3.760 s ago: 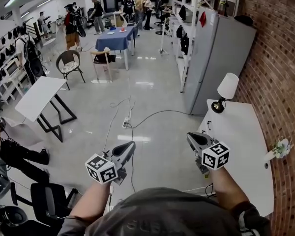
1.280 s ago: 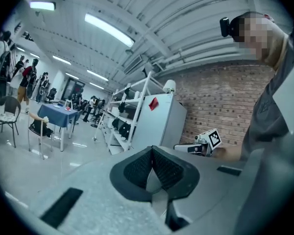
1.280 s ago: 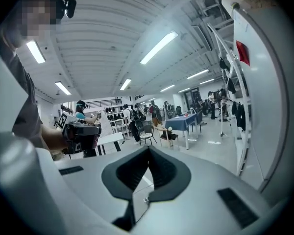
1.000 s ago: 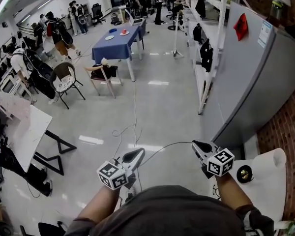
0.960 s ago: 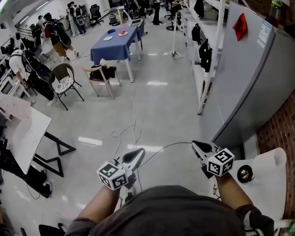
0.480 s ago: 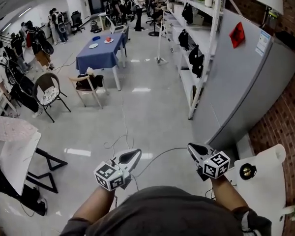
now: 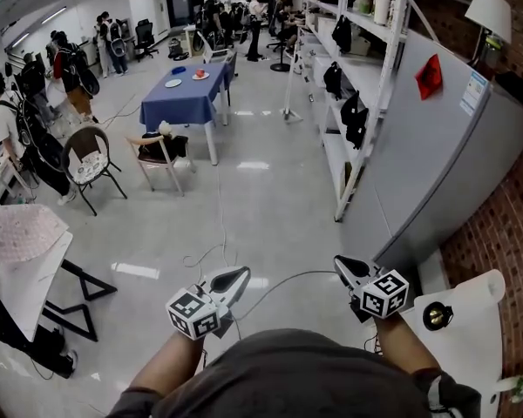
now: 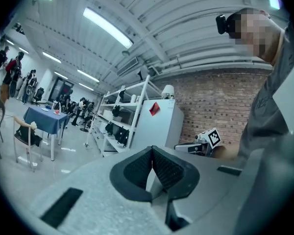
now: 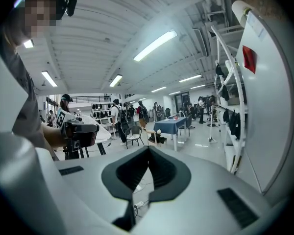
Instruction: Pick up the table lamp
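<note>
Left gripper [image 7: 243,272] and right gripper [image 7: 341,263] are both closed and empty; swing the right toward the table lamp [image 7: 471,296], opening first

White table lamp [image 7: 481,287], blue table [image 7: 185,97], brick-red wall [image 7: 506,216].

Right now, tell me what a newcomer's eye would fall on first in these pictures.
Two marker-cubed grippers fill the foreground: the left gripper and right gripper, both shut and empty. At lower right the table lamp sits on a white table by the brick wall; farther off stands a blue table.
</note>
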### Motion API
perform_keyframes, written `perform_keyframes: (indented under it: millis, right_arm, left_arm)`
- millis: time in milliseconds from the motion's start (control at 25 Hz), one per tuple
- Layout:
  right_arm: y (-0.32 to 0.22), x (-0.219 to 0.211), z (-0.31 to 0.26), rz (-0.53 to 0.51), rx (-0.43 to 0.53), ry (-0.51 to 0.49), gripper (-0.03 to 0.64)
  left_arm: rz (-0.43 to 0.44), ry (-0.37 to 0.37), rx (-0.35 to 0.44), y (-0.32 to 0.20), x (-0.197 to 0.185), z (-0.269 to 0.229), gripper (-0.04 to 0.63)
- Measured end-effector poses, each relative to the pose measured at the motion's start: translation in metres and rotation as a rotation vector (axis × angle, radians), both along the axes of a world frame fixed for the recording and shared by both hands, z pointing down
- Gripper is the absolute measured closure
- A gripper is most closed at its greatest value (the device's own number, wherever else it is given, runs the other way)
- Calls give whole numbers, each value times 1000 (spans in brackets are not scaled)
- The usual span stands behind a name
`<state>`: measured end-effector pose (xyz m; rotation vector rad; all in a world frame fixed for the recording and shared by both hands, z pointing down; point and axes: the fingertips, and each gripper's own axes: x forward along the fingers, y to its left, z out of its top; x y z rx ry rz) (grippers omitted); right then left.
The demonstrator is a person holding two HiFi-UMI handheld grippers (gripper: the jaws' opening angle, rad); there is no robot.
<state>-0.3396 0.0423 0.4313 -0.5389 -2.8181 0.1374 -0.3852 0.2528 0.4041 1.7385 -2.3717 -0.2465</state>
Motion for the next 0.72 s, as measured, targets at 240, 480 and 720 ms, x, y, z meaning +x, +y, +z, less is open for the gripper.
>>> perform_keyframes:
  millis: [240, 480, 720]
  right_arm:
    - [-13, 1, -1, 21, -20, -20, 623]
    - [-55, 24, 7, 119, -50, -48, 623]
    - [-119, 95, 21, 342, -55, -62, 623]
  left_arm:
    - [72, 14, -27, -18, 2, 8, 390]
    - [185, -45, -80, -69, 8, 19, 388]
    - [423, -90, -99, -161, 35, 28, 388]
